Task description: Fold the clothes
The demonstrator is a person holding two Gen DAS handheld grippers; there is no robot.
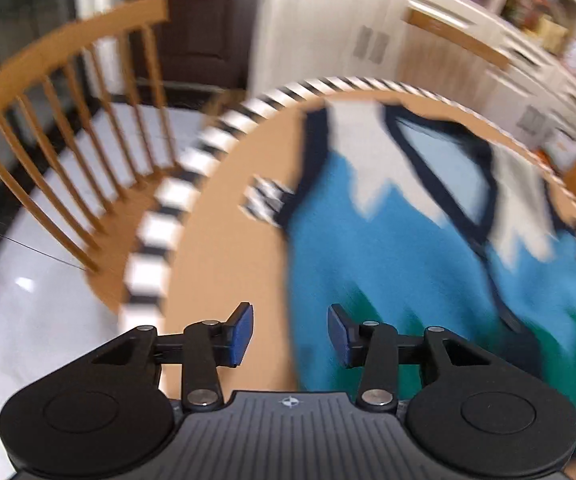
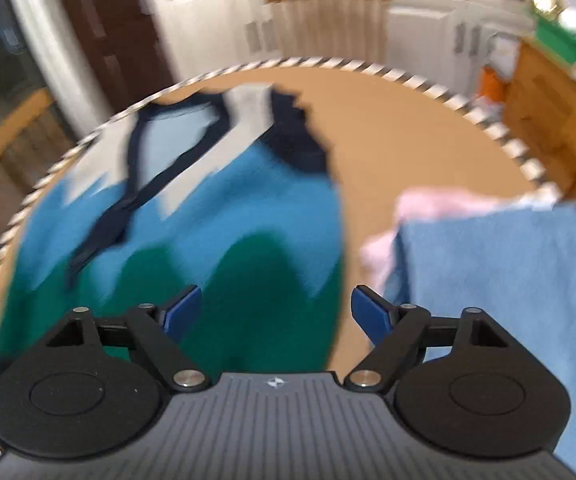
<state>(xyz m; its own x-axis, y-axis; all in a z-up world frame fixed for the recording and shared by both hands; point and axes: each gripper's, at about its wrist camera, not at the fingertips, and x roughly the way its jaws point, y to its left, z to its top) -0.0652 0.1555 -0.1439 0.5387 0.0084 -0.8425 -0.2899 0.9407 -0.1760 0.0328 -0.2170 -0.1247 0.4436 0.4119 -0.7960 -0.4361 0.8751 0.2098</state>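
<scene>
A knitted vest (image 1: 408, 240) in blue, white and green with dark navy trim lies flat on the round wooden table (image 1: 227, 240). It also shows in the right wrist view (image 2: 207, 216). My left gripper (image 1: 290, 334) is open and empty above the vest's left edge. My right gripper (image 2: 275, 314) is open and empty above the vest's green hem, near its right edge. Both views are blurred by motion.
A folded light blue cloth (image 2: 496, 276) on a pink one (image 2: 440, 200) lies on the table's (image 2: 408, 128) right side. A wooden spindle chair (image 1: 67, 120) stands left of the table. White cabinets (image 2: 328, 12) are behind.
</scene>
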